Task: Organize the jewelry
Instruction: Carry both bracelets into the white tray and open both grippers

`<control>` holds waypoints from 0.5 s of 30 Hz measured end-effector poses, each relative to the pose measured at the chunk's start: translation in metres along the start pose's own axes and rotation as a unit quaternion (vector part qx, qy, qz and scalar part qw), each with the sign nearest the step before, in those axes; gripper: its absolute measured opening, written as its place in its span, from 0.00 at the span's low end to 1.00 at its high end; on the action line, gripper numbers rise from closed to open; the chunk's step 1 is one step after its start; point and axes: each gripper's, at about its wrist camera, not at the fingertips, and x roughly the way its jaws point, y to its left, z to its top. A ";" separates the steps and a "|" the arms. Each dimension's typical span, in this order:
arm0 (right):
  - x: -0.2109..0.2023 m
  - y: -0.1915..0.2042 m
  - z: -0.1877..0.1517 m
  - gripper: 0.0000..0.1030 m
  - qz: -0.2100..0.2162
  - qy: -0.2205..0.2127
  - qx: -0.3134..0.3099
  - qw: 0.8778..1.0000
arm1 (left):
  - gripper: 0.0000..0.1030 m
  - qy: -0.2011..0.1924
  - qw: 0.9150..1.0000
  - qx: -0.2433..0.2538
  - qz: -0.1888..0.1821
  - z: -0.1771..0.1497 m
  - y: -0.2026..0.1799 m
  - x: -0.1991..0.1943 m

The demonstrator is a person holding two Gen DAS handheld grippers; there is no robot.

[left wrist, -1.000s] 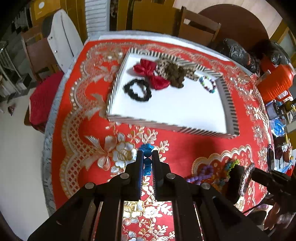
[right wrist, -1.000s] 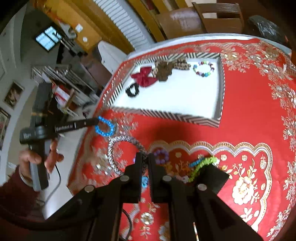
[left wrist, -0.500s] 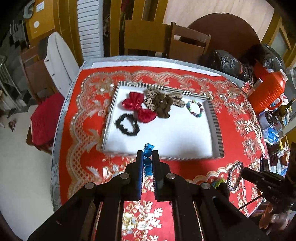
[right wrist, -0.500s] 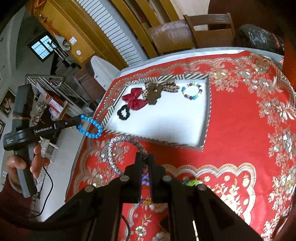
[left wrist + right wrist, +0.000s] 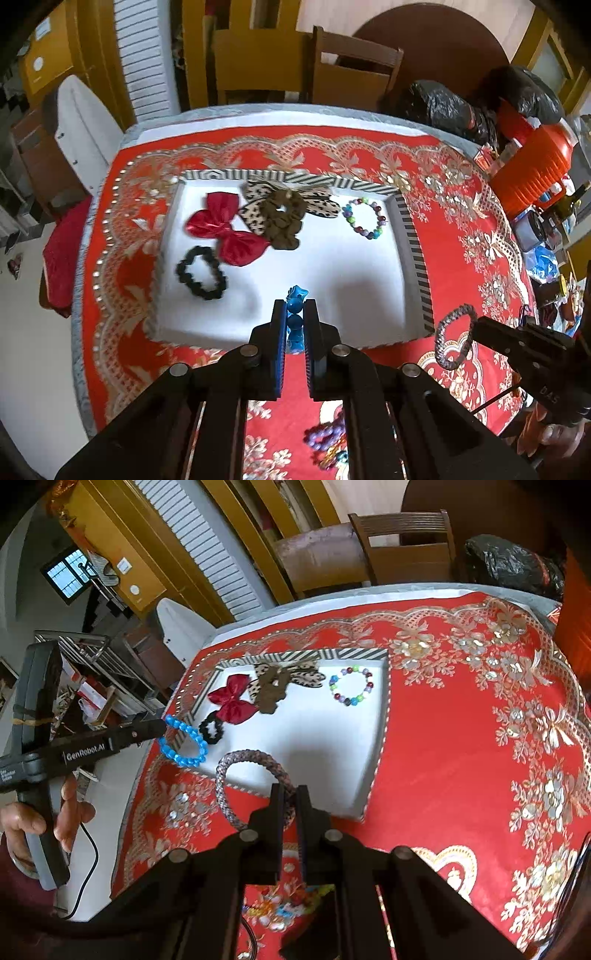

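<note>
Both grippers are matte black. The left gripper (image 5: 294, 314) has blue ribbed pads (image 5: 279, 332) inside its two flat fingers, and round silver screws (image 5: 249, 350) sit at its linkage joints. The right gripper (image 5: 289, 797) has the same black fingers and silver screws (image 5: 248, 835). In the right wrist view the left tool's body bears white "GenRobot.AI" lettering (image 5: 84, 753), a thin black cable (image 5: 90, 860) trails from its handle, and a dark red sleeve (image 5: 18, 893) covers the left arm

**Both bracelets carried over the tray**

The left claw (image 5: 294, 314), pinching the blue beaded bracelet (image 5: 183, 743), has moved from the red embroidered cloth to above the white striped-rim tray (image 5: 413, 243). The right claw (image 5: 290, 794), gripping the grey braided rope bangle (image 5: 236, 771), has also advanced to the tray's near edge.
</note>
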 end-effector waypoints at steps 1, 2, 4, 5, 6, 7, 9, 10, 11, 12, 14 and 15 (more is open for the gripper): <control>0.003 -0.002 0.003 0.06 -0.001 0.002 0.001 1.000 | 0.00 0.003 1.000 0.001 -0.001 0.002 -0.002 0.005; 0.007 -0.004 0.006 0.06 -0.002 0.004 0.002 1.000 | 0.00 0.006 1.000 0.002 -0.002 0.004 -0.004 0.011; 0.013 -0.007 0.012 0.06 -0.006 0.007 0.002 1.000 | 0.00 0.012 1.000 -0.002 -0.003 0.008 -0.005 0.022; 0.017 -0.008 0.015 0.06 -0.008 0.010 0.001 1.000 | 0.00 0.017 1.000 -0.005 -0.004 0.010 -0.004 0.028; 0.023 -0.009 0.019 0.06 -0.011 0.013 0.000 1.000 | 0.00 0.020 1.000 -0.009 -0.003 0.013 -0.002 0.034; 0.028 -0.010 0.022 0.06 -0.013 0.015 0.000 1.000 | 0.00 0.021 1.000 -0.013 -0.002 0.014 0.000 0.039; 0.037 -0.011 0.029 0.06 -0.017 0.020 -0.002 1.000 | 0.00 0.031 0.999 -0.026 0.002 0.017 0.008 0.051; 0.044 -0.011 0.033 0.06 -0.020 0.024 -0.004 1.000 | 0.00 0.035 0.999 -0.031 0.005 0.017 0.012 0.055; 0.050 -0.011 0.037 0.06 -0.020 0.028 -0.006 0.999 | 0.00 0.040 0.998 -0.038 0.010 0.018 0.018 0.061; 0.059 -0.011 0.041 0.06 -0.022 0.034 -0.009 0.999 | 0.00 0.044 0.998 -0.043 0.014 0.017 0.023 0.066; 0.074 -0.012 0.048 0.06 -0.026 0.042 -0.012 0.999 | 0.00 0.053 0.997 -0.058 0.023 0.015 0.036 0.074; 0.082 -0.013 0.052 0.06 -0.028 0.046 -0.012 0.998 | 0.00 0.058 0.996 -0.067 0.027 0.013 0.043 0.078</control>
